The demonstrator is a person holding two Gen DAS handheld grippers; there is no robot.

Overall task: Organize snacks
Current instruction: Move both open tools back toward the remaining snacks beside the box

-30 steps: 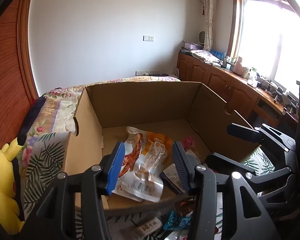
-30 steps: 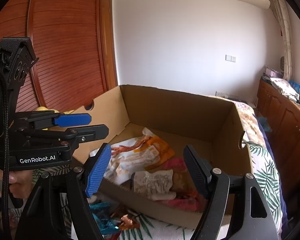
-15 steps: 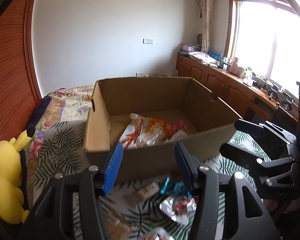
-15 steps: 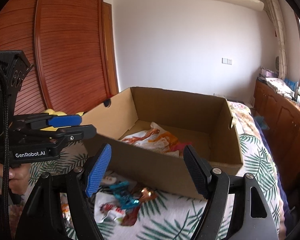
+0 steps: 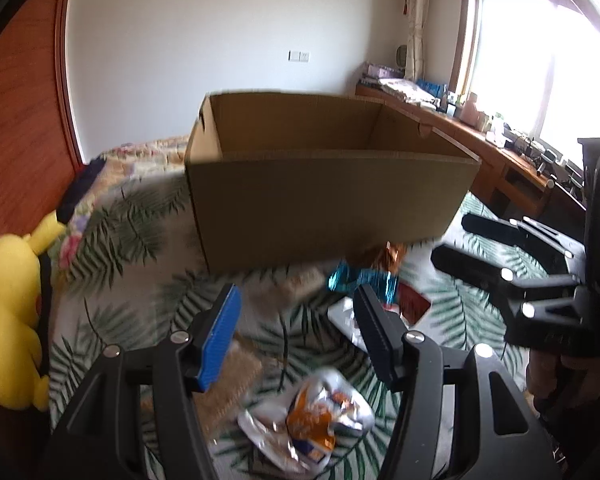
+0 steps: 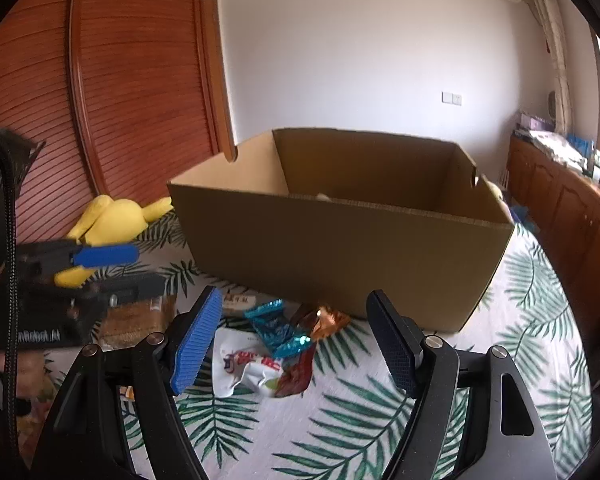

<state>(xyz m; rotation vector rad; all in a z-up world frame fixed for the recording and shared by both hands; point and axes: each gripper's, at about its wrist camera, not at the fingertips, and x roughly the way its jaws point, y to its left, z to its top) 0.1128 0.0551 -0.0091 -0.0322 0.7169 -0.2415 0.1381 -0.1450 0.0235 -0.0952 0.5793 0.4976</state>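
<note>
Left wrist view: the cardboard box (image 5: 328, 196), seen from above a second ago, now shows only its front wall. Loose snack packets (image 6: 276, 344) lie on the bedspread (image 6: 520, 320) before it. Left gripper (image 5: 296, 332) has just been opening, empty; right gripper (image 6: 294, 336) stands apart, empty, ready for another packet

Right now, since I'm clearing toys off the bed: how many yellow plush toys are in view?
1. The yellow plush toy lies at the bed's edge by the wooden wall, left of the cardboard box and apart from it. Another could be hidden behind the box.
</note>
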